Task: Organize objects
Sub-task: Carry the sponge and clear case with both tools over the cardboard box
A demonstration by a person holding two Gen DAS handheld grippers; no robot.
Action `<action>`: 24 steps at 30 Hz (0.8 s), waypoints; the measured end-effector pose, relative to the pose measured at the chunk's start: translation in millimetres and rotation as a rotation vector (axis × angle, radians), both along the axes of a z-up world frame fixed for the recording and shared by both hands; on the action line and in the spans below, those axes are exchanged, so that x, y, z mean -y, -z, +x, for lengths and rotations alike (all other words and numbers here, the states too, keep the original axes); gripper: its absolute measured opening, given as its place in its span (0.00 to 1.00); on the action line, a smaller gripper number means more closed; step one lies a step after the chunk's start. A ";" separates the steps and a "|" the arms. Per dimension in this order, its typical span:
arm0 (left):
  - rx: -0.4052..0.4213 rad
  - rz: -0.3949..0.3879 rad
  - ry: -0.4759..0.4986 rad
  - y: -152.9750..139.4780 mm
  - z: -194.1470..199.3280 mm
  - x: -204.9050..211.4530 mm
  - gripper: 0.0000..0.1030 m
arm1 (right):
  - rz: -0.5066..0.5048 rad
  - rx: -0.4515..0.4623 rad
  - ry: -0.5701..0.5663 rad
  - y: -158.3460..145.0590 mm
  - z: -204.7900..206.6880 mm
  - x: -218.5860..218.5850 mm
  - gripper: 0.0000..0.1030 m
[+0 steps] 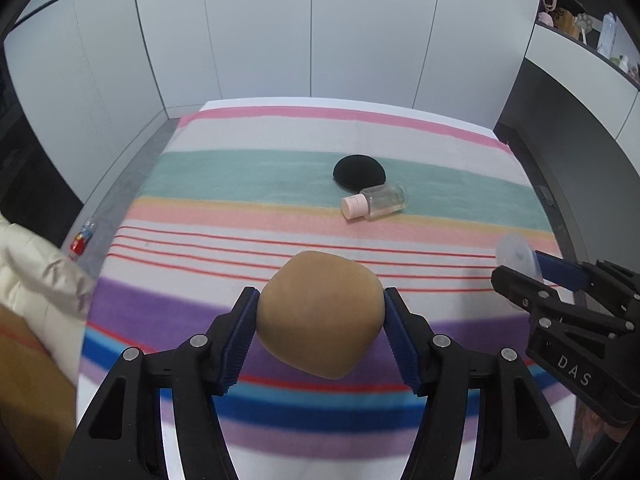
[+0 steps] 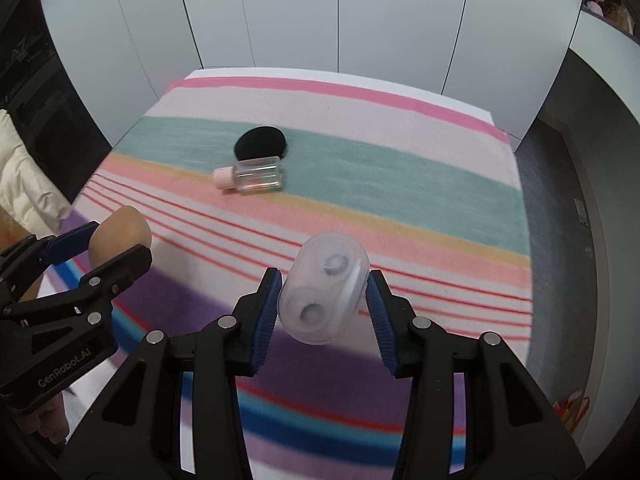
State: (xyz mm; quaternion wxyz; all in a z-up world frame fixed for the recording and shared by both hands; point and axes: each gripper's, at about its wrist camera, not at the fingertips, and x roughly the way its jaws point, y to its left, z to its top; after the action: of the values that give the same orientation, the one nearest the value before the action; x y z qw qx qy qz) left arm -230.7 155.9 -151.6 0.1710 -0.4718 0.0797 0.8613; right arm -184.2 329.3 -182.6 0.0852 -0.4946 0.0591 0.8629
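Note:
My left gripper (image 1: 320, 308) is shut on a tan egg-shaped sponge (image 1: 320, 314), held above the striped cloth (image 1: 240, 184). In the right wrist view that gripper (image 2: 120, 240) shows at the left with the sponge (image 2: 116, 232) between its blue pads. My right gripper (image 2: 324, 288) is shut on a clear plastic case (image 2: 324, 288) with two round wells, also off the cloth. The left wrist view shows this right gripper (image 1: 524, 268) at the right edge with the case (image 1: 516, 252). A black round puff (image 1: 359, 172) and a clear bottle with a pink cap (image 1: 376, 201) lie on the green stripe.
The striped cloth covers a table that ends at white wall panels (image 1: 312, 40) behind. A cream padded sleeve (image 1: 36, 280) is at the left. A small bottle with a red label (image 1: 82, 236) lies on the floor left of the table. Shelves with items (image 1: 592, 28) stand at upper right.

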 end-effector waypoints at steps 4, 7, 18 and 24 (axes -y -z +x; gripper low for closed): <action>0.001 0.000 -0.010 -22.9 14.6 6.6 0.61 | 0.012 -0.011 0.005 -26.8 22.7 5.8 0.44; -0.019 0.009 -0.017 -43.4 29.1 14.1 0.61 | 0.015 -0.007 0.008 -43.2 38.0 9.5 0.44; -0.036 0.071 -0.030 -108.1 79.4 35.7 0.61 | 0.049 -0.030 -0.027 -107.5 81.5 30.9 0.44; -0.052 0.114 -0.028 -139.5 107.5 51.3 0.61 | 0.088 -0.033 -0.101 -134.1 105.6 52.9 0.44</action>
State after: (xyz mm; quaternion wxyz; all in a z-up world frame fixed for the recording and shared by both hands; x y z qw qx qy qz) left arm -123.2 104.6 -12.1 0.1833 -0.4397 0.0281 0.8788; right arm -78.6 276.4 -48.6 0.0622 -0.4786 -0.0024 0.8758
